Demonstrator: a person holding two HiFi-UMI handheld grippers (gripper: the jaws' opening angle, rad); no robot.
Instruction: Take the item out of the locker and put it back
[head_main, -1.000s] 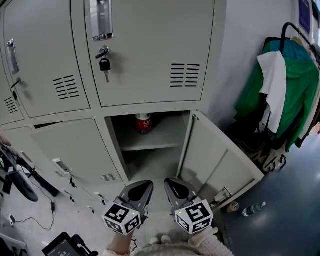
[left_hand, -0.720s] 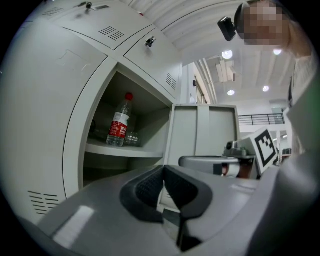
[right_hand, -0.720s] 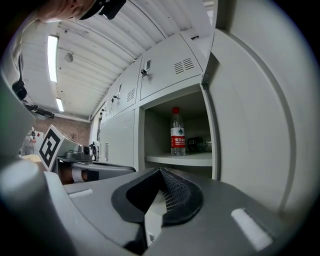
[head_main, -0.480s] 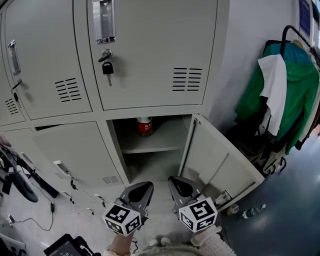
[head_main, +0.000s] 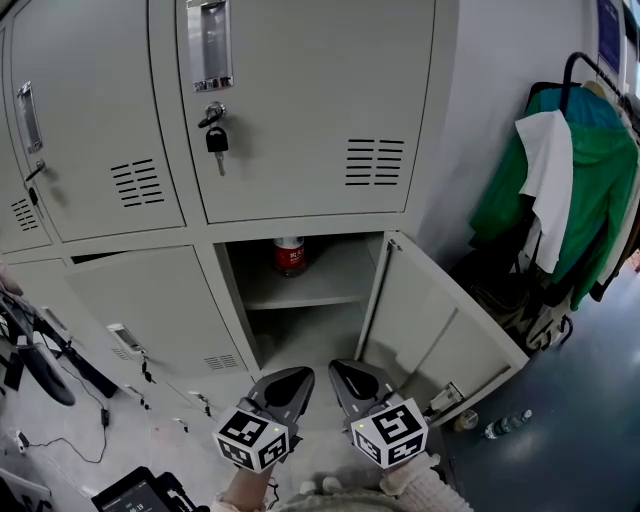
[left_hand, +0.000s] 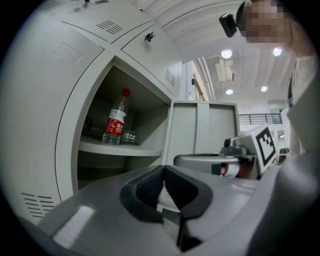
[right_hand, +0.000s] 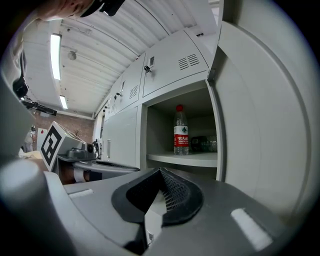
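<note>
Currently left gripper (head_main: 297, 377) and right gripper (head_main: 345, 372) both clenched, empty, near side. Bottle (head_main: 289, 256) upright, far back on shelf (head_main: 310, 290). Risk: unopened jaws nudge it over; door (head_main: 430, 320) at right gets clipped.

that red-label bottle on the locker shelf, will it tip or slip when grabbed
The bottle is tall and narrow, standing upright, so a high push probably tips it. Clear thin plastic likely dents under a hard squeeze. Round, it may roll.
</note>
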